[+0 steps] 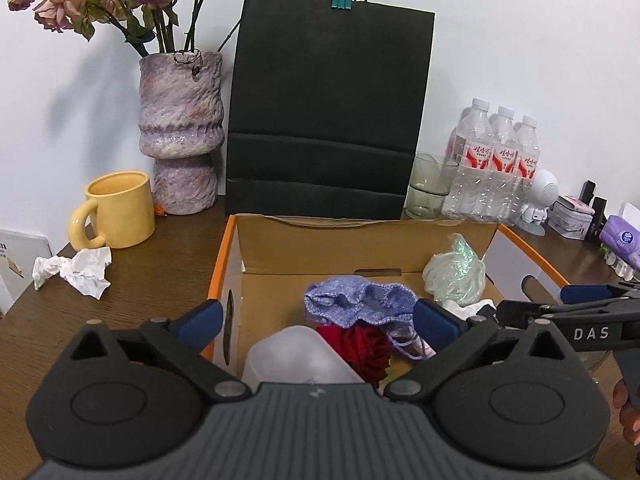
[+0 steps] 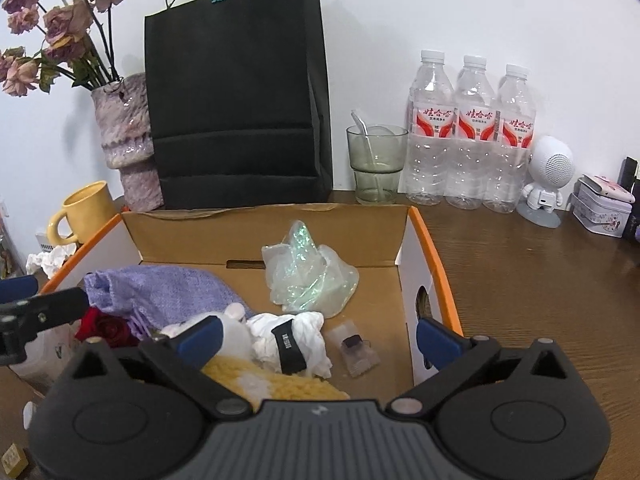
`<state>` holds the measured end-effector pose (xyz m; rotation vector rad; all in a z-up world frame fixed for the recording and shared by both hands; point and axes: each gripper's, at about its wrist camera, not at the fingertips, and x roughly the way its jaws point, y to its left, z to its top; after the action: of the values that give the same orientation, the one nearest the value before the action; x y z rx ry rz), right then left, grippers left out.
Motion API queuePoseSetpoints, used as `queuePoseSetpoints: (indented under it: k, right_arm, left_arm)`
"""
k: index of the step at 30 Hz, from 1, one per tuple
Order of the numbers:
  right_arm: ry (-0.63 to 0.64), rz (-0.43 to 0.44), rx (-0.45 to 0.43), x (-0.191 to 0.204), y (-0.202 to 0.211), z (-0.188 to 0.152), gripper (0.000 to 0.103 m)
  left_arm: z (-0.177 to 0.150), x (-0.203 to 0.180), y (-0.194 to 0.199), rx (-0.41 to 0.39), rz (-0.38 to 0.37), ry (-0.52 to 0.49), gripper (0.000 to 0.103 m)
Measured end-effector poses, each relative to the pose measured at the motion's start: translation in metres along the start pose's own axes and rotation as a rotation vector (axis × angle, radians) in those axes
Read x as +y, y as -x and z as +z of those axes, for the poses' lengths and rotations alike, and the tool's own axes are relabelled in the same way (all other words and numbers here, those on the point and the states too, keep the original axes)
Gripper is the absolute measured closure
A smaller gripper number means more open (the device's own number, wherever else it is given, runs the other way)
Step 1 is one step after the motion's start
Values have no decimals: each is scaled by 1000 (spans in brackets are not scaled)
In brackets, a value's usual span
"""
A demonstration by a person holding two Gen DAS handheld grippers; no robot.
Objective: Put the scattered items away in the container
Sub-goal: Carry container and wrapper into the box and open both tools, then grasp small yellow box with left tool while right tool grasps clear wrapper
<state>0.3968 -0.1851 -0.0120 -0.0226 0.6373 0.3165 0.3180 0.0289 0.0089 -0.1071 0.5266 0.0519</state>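
An open cardboard box (image 1: 240, 256) with orange rims (image 2: 440, 264) stands before both grippers. In it lie a purple knit pouch (image 1: 360, 304) (image 2: 160, 288), a red rose (image 1: 360, 348) (image 2: 108, 328), an iridescent plastic wrap (image 1: 456, 276) (image 2: 308, 276), a frosted plastic container (image 1: 296, 356), a white cloth with a black strip (image 2: 292, 340), a small clear case (image 2: 356, 350) and a yellow knit piece (image 2: 280, 384). A crumpled white tissue (image 1: 76, 272) (image 2: 48, 260) lies on the table left of the box. My left gripper (image 1: 316, 320) is open and empty over the box. My right gripper (image 2: 320, 336) is open and empty over the box.
Behind the box stand a black paper bag (image 1: 328, 112), a purple vase with dried roses (image 1: 180, 128), a yellow mug (image 1: 116, 212), a glass (image 2: 376, 164), three water bottles (image 2: 472, 132), a white robot figure (image 2: 548, 184) and a tin (image 2: 604, 212).
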Motion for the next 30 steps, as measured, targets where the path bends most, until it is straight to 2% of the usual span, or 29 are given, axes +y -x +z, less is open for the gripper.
queuePoseSetpoints:
  k: [6,12,16,20,24,30]
  right_arm:
    - [9,2,-26,2,13,3,0]
    - [38,14,-90,1,53,1,0]
    - [71,5,-139,-5,86,-12,0]
    - [90,-12,-149,-18,109,-32,0]
    - [93,-38,-132,-31,120,-55,0]
    - [67,-66,-56,-50,115,-87,0]
  left_arm:
    - [3,3,9,-8,9,16,0]
    - [9,11,40,-57,-4,40,0]
    - [6,24,69,-104,1,64,0]
    - [-9,36,96,-125,9,64,0]
    - [-31,44,114,-96,32,39,0]
    - [-66,50,126,-30,59,9,0]
